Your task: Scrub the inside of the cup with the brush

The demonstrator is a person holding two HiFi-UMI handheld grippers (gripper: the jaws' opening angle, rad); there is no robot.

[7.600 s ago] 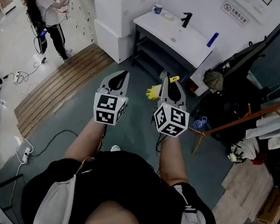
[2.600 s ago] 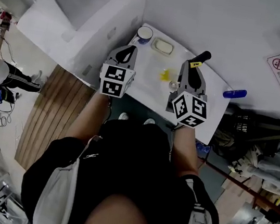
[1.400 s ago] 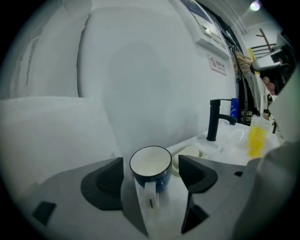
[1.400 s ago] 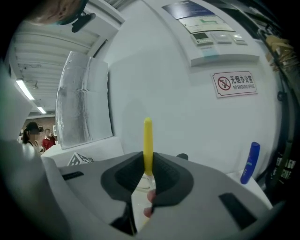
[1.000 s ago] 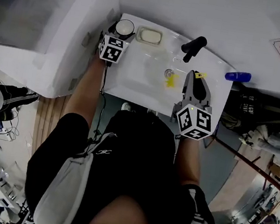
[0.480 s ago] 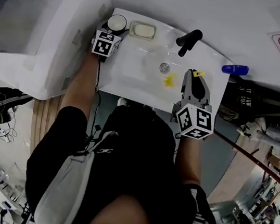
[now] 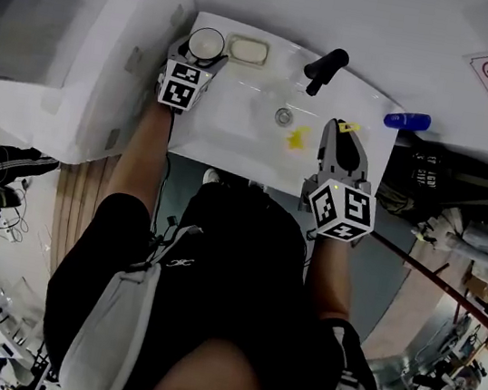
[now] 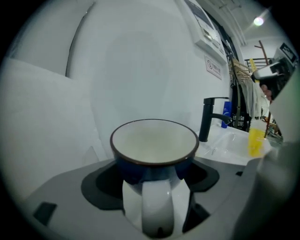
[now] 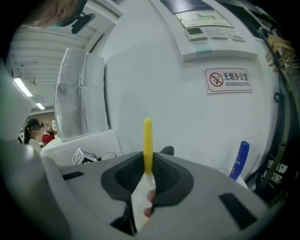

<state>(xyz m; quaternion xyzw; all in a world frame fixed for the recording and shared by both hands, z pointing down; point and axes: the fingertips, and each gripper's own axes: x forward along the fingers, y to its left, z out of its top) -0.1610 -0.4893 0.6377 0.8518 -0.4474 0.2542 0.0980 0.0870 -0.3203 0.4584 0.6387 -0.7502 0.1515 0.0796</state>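
Risk: the cup [image 7: 205,44], clamped by its smooth round wall in the left gripper [image 7: 197,57], may twist or slip once the bristles push inside, and the thin brush [image 7: 298,137] may pivot in its pinch. Location: cup upright at the sink's [image 7: 235,138] back left corner. The right gripper [image 7: 343,134], jaws closed on the brush handle, sits well apart across the basin.

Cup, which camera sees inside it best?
The left gripper view: the cup sits close, its white inside plain. The head view shows the cup tiny from above. The right gripper view misses it.
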